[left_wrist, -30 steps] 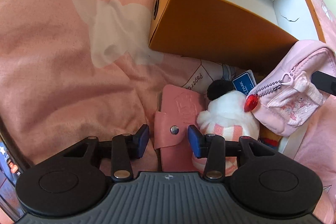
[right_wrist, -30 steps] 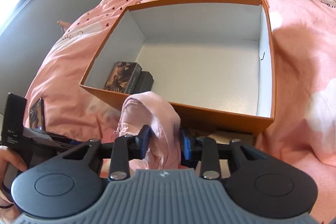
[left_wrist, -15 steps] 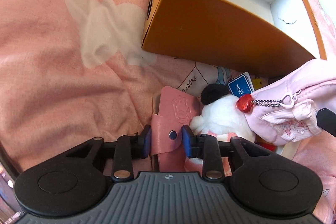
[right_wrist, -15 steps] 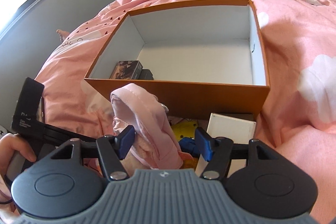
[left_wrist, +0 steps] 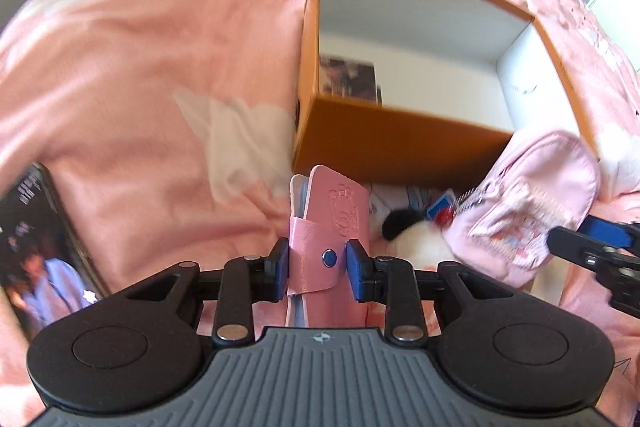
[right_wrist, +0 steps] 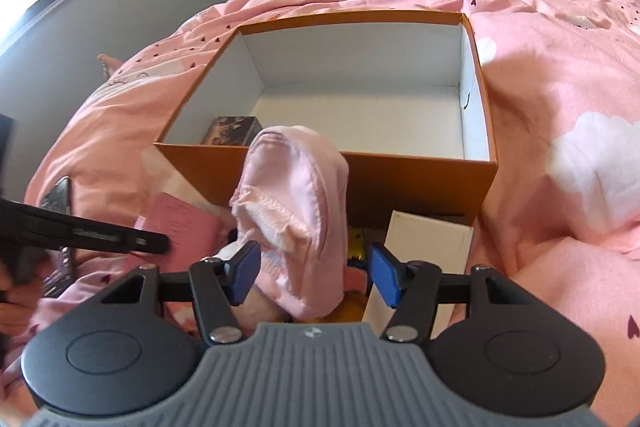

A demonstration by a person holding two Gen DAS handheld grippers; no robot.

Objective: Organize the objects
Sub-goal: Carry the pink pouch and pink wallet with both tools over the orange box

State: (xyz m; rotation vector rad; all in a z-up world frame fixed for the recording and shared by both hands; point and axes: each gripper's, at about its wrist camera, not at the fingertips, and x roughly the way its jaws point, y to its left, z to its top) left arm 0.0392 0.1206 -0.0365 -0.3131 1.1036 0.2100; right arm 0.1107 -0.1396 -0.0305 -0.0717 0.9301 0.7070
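So far the sorting looks barely begun, judging by how much lies outside the box. Nearest, the left gripper point(left_wrist: 316, 265) is clenched on a pink snap-strap wallet point(left_wrist: 326, 227), its pads pressing both sides of the strap, and the wallet hangs lifted off the bedding. The right gripper point(right_wrist: 314, 273) has just been narrowing its jaws a little, yet the pads stand apart from the pale pink zip pouch point(right_wrist: 294, 215) that sits between them, so I judge the pouch released rather than held. Around these, on the pink duvet point(right_wrist: 560, 75), a black-and-white plush toy point(left_wrist: 412, 237), a blue card point(left_wrist: 440, 205), a white flat box point(right_wrist: 424, 247) and something yellow, mostly hidden, wait just before the near wall. At the left edge of the left view lies a photo-printed item point(left_wrist: 36, 255). Beyond, the orange cardboard box point(right_wrist: 420, 175) stands open, and only a dark printed small box point(right_wrist: 232, 131) rests in its near-left corner. Most of the white floor is bare, so room is ample. What the wallet must clear is the near orange wall, with the pouch and right gripper close on its right.
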